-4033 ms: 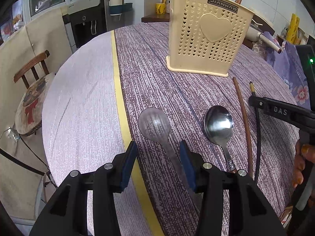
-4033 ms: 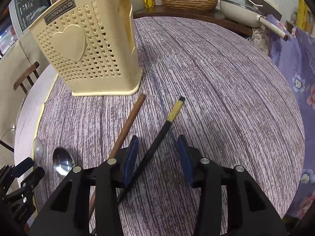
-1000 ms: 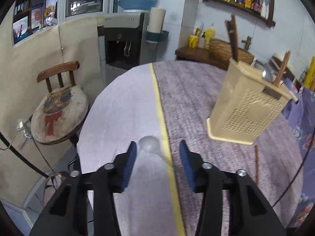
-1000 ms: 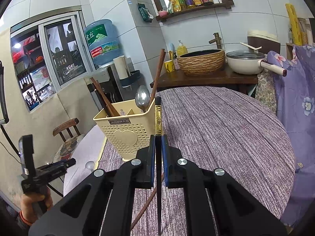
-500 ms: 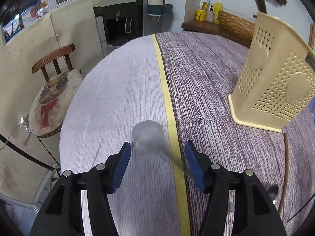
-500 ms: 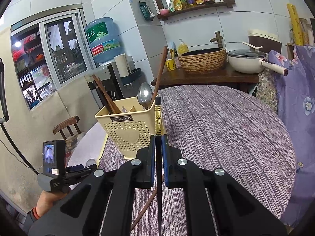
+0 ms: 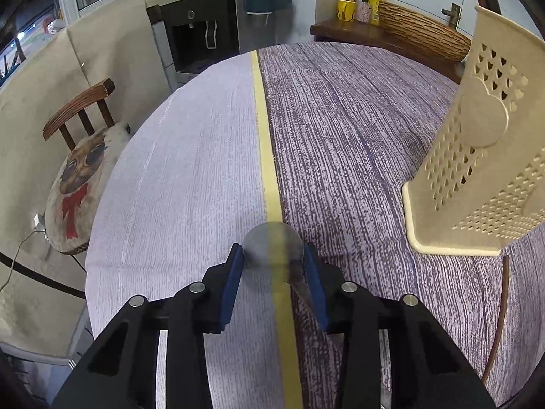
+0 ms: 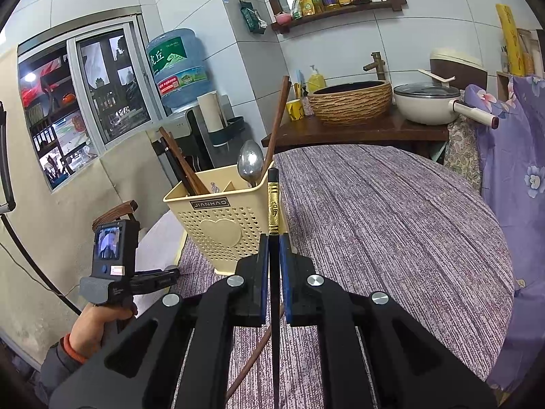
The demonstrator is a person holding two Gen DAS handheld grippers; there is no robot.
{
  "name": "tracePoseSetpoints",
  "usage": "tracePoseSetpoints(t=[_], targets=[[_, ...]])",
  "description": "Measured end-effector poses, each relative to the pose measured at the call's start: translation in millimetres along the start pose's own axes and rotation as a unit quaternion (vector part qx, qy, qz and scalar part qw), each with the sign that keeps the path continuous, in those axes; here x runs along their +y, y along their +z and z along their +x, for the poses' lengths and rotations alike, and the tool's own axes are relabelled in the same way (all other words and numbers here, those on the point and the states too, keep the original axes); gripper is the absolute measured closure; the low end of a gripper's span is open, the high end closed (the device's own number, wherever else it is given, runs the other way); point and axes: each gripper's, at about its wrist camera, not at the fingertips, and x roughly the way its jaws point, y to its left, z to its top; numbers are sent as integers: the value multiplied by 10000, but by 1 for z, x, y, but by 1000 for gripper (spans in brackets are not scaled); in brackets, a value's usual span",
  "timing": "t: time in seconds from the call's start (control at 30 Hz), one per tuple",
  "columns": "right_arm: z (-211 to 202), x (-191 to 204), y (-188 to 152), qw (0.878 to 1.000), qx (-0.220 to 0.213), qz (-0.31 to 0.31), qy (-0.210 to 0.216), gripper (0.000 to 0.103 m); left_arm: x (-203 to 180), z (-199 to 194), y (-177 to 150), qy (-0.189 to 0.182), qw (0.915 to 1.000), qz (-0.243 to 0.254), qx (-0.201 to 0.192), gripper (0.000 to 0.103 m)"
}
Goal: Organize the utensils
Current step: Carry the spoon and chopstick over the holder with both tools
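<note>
Table (image 7: 204, 170): round, purple striped cloth, yellow band.
Holder (image 8: 221, 218): cream, on table; holds spoon (image 8: 250, 165).
Left gripper (image 7: 274, 266): closing about clear spoon (image 7: 272, 243), left of holder.
Right gripper (image 8: 274, 248): clamped on black chopstick (image 8: 272, 204).
Room: chair (image 7: 80, 156) left of table; tiled walls.

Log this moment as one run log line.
left gripper: closing around translucent spoon | right gripper: shut on black chopstick | holder: upright

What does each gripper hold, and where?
Right gripper: black chopstick, below its gold band. Left gripper: jaws closing around the translucent spoon's bowl; grip unconfirmed.
</note>
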Motion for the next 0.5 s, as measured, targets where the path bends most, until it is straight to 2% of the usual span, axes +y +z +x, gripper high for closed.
tracePoseSetpoints(t=[0.2,0.3,0.5], targets=[[1,0,0,10000,7,8,1,95,-4,2,5,-53,9999,97,10,67],[0,0,0,10000,-7,10,-6,95,-4,-1,3,-286,9995,74,-58,67],[-4,-3,1,9999,-108,14,33,95,-7,-40,-5,-566,9944,74,-890,67]])
